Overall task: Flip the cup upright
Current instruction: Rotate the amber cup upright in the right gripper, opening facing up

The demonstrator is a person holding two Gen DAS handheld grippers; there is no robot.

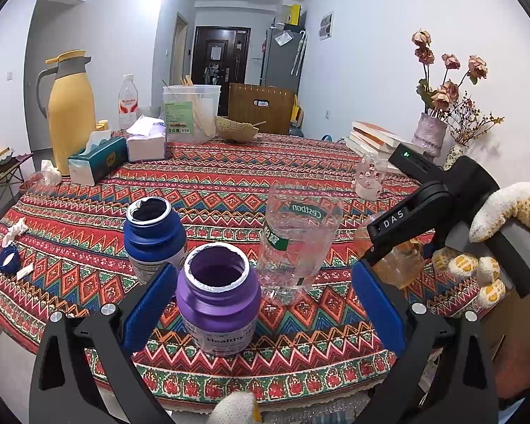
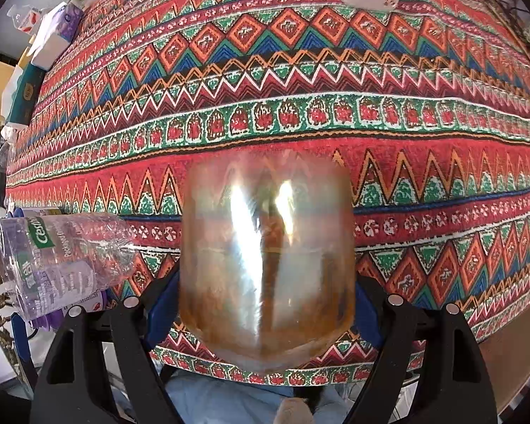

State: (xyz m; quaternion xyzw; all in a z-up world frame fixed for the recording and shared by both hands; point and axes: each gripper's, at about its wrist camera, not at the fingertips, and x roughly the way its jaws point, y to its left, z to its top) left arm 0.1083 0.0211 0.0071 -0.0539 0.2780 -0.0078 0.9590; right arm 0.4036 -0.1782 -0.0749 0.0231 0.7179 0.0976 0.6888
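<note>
An amber see-through cup (image 2: pixel 266 261) fills the middle of the right wrist view, held between the blue pads of my right gripper (image 2: pixel 265 304), which is shut on it. The cup lies along the fingers above the patterned tablecloth (image 2: pixel 300 70). In the left wrist view the same cup (image 1: pixel 401 265) shows at the right in the right gripper (image 1: pixel 381 247), just above the cloth. My left gripper (image 1: pixel 265 307) is open, its pads either side of a purple jar (image 1: pixel 219 296) without touching it.
A blue jar (image 1: pixel 153 236) and a cut clear bottle (image 1: pixel 293 240) stand behind the purple jar. A small floral glass (image 1: pixel 369 176), books (image 1: pixel 371 137), a vase (image 1: pixel 429 134), tissue boxes (image 1: pixel 99 160), a yellow jug (image 1: pixel 69 113) and a plastic tub (image 1: pixel 190 113) stand farther back. The table's front edge is close.
</note>
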